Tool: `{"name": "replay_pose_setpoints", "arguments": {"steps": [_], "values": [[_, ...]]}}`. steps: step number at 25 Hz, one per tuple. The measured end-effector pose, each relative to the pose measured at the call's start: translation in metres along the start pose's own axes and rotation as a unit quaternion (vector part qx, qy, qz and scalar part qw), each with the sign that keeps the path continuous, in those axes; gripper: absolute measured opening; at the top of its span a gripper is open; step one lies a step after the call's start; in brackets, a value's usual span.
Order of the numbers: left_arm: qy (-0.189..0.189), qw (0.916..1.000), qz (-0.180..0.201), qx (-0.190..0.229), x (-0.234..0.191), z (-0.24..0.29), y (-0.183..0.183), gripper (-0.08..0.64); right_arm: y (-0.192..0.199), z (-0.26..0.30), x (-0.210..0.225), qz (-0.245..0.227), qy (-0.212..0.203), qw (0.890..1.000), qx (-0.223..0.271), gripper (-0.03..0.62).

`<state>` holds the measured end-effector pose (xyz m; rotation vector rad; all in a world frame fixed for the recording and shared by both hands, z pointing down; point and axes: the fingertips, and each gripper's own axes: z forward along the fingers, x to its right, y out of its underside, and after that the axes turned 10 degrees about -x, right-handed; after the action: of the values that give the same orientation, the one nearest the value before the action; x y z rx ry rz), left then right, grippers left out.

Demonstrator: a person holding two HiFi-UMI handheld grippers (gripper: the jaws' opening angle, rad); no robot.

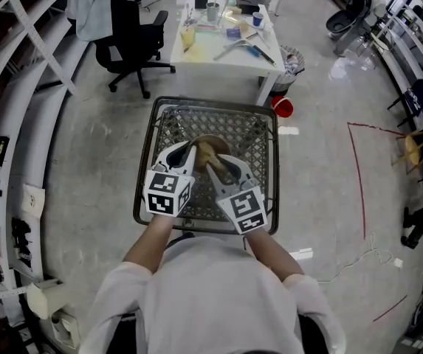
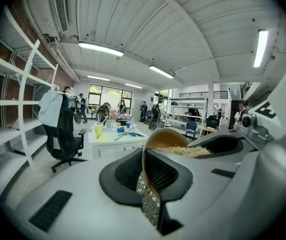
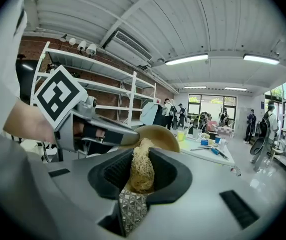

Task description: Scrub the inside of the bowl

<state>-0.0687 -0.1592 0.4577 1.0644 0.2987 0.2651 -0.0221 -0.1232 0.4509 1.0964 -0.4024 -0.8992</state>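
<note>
While left gripper (image 2: 145, 173) is clamped on the brown bowl (image 2: 165, 138) rim, right gripper (image 3: 140, 173) pinches a fibre scrubber (image 3: 143, 159) between its fingers, tip inside the bowl.

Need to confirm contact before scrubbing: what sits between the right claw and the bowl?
A tan fibrous scrubber, pinched in the right claw, its tip at the bowl; the right gripper view shows it.

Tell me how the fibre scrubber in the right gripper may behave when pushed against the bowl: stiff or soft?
Probably soft: the scrubber is a loose tangle of fibres, pinched narrow by the right gripper. It likely squashes, then springs back. Being airy, it is probably light for its size.
</note>
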Motion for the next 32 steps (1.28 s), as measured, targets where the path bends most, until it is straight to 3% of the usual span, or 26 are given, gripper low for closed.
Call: {"name": "replay_pose_setpoints", "arguments": {"steps": [10, 23, 32], "values": [[0.008, 1.0, -0.002, 0.001, -0.006, 0.001, 0.001, 0.044, -0.005, -0.004, 0.035, 0.013, 0.047, 0.999, 0.0, 0.1], [0.006, 0.9997, -0.023, 0.003, -0.032, 0.024, -0.01, 0.044, 0.009, 0.004, 0.013, 0.048, 0.014, 0.999, -0.007, 0.1], [0.014, 0.9995, -0.026, -0.007, -0.046, 0.046, -0.013, 0.044, 0.003, 0.013, 0.036, 0.067, 0.032, 0.997, 0.01, 0.1]]}}
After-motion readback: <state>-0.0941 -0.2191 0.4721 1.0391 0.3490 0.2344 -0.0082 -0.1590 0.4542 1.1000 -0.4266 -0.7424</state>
